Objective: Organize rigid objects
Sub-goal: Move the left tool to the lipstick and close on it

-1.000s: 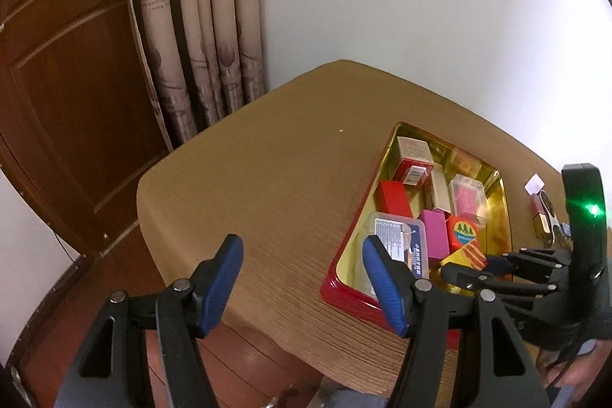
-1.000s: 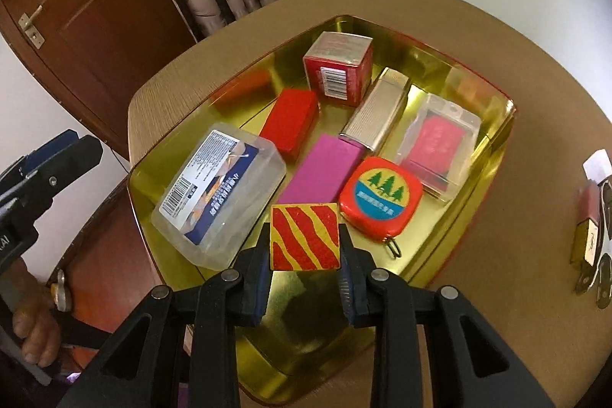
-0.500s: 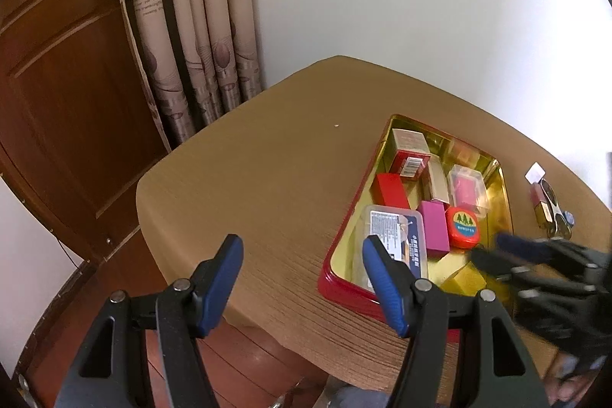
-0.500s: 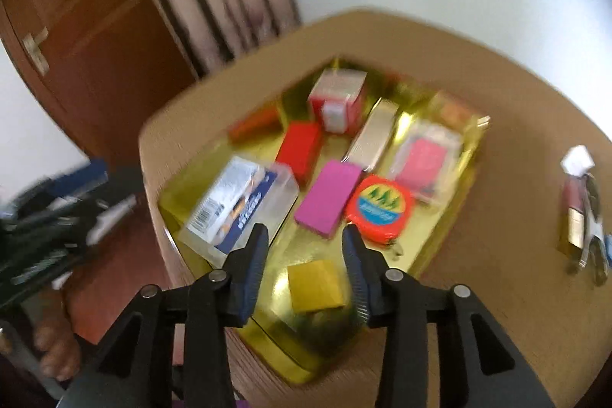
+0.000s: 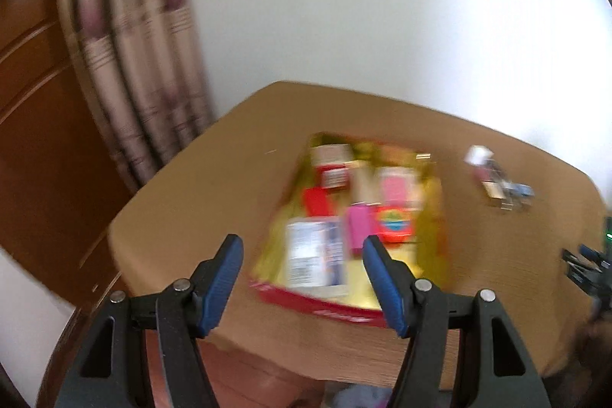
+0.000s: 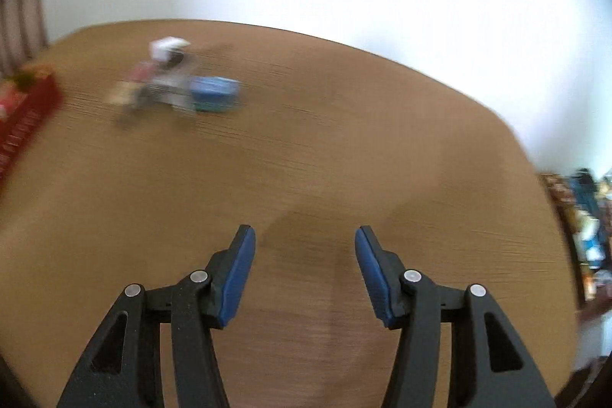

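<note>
- The wooden door [image 5: 34,148] and patterned beige curtain [image 5: 130,71] fill the far left, beyond the edge of the round tan table [image 5: 214,186].
- The left gripper [image 5: 302,255] hangs off the table's near edge, its blue-padded jaws spread wide with nothing between them.
- Just past it sits the red-walled, gold-lined tray [image 5: 317,308], already loaded: a clear plastic case with a printed label [image 5: 313,259], a magenta block [image 5: 357,228], a red round-cornered case with a tree logo [image 5: 394,224], a small red box [image 5: 317,201] and others too blurred to name.
- To the right of the tray, well apart from it, a loose cluster of small items [image 6: 179,83] lies on bare tabletop, among them a white piece and a blue flat block; motion blur hides the rest.
- The right gripper [image 6: 304,255] is released and empty, low over bare table, with the cluster ahead and to its left.
- Judged step: reaching for the next piece. The next move calls for swinging left, straddling one item in the cluster, and clenching squarely.
</note>
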